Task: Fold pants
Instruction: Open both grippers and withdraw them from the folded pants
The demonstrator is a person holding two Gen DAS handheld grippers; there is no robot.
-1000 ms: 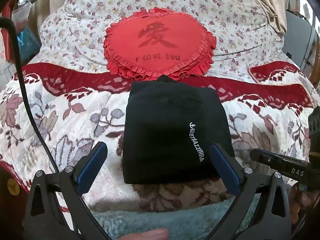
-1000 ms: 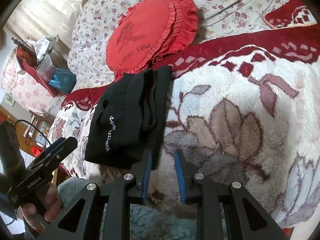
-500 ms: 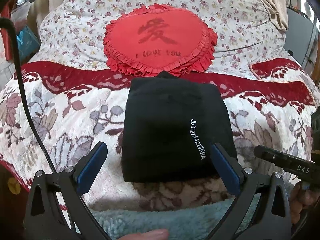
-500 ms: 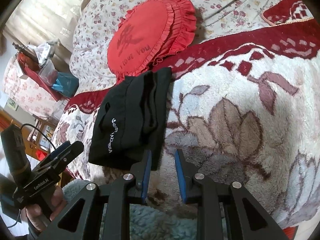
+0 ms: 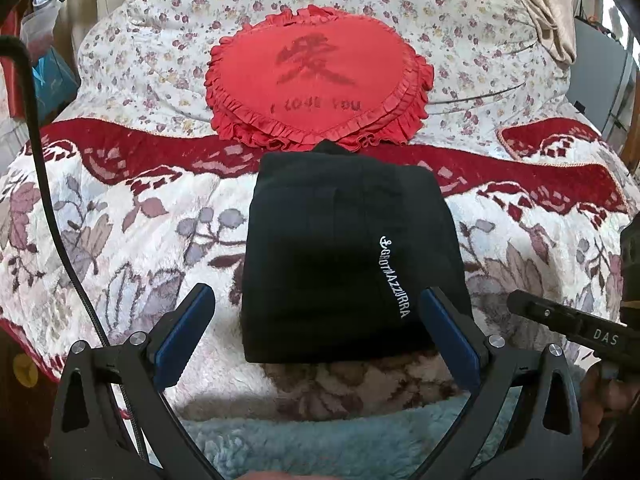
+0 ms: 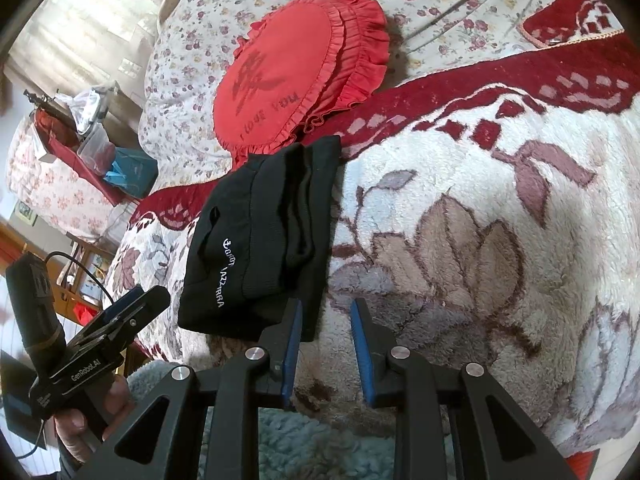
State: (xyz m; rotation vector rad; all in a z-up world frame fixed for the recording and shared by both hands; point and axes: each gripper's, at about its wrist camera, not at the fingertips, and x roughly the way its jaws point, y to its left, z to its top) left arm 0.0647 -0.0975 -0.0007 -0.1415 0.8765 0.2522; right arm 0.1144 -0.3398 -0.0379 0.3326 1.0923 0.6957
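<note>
The black pants [image 5: 348, 264] lie folded into a compact rectangle on the floral fleece blanket [image 5: 120, 220], white lettering along their right side. My left gripper [image 5: 316, 294] is open wide just in front of their near edge, a blue-padded finger on either side, touching nothing. In the right wrist view the pants [image 6: 260, 248] lie to the left, with stacked fold edges showing. My right gripper [image 6: 326, 304] hovers beside their near right corner, its jaws a narrow gap apart with only blanket between them. The left gripper [image 6: 132, 312] shows at the lower left, held by a hand.
A red heart-shaped frilled cushion [image 5: 320, 80] rests just behind the pants on a flowered quilt [image 5: 460, 20]. Pale blue fleece [image 5: 320, 440] covers the near edge. A black cable [image 5: 52, 208] hangs at the left. Boxes and bags [image 6: 92, 128] crowd the bedside.
</note>
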